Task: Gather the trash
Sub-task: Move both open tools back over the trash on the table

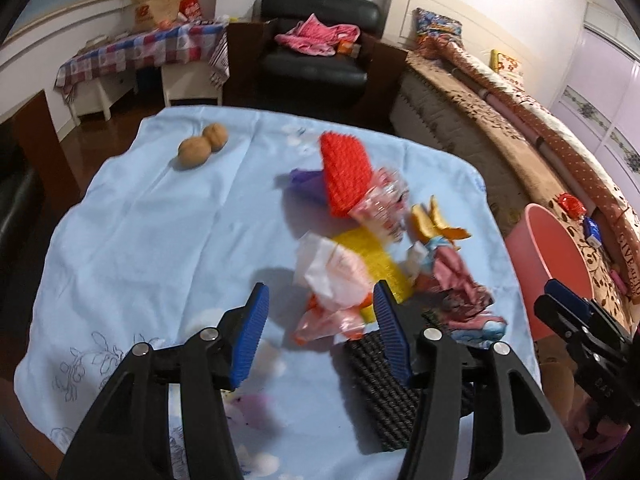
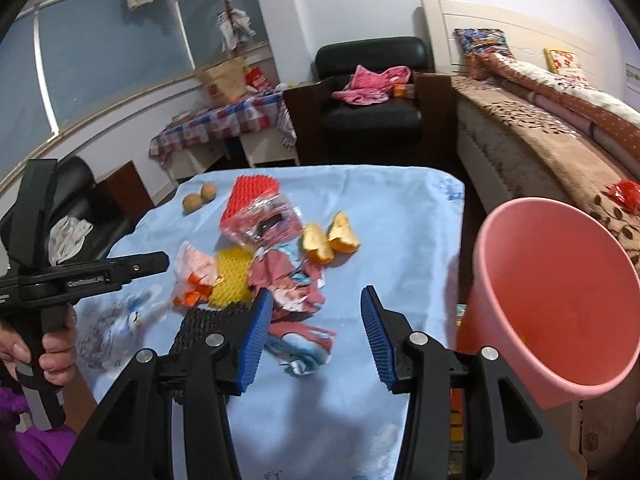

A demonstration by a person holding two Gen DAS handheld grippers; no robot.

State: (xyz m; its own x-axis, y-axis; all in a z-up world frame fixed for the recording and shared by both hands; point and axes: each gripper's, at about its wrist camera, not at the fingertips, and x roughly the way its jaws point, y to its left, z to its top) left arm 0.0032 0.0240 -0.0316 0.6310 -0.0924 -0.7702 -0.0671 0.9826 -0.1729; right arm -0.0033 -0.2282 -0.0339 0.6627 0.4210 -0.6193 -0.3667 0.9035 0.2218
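Observation:
A heap of trash lies on the blue tablecloth (image 1: 132, 240): a red foam net (image 1: 346, 174), a clear printed wrapper (image 1: 382, 204), orange peel (image 1: 434, 222), a yellow foam net (image 1: 378, 258), a white and pink wrapper (image 1: 332, 272), crumpled pink paper (image 1: 456, 280) and a black foam net (image 1: 384, 384). My left gripper (image 1: 320, 340) is open just above the white and pink wrapper. My right gripper (image 2: 316, 332) is open and empty over the near end of the heap (image 2: 296, 280). A pink bin (image 2: 556, 304) stands right of the table.
Two walnuts (image 1: 202, 144) lie at the table's far left. A bed (image 1: 520, 120) runs along the right behind the bin. A black armchair (image 1: 316, 52) and a side table with a checked cloth (image 1: 140, 52) stand beyond the table.

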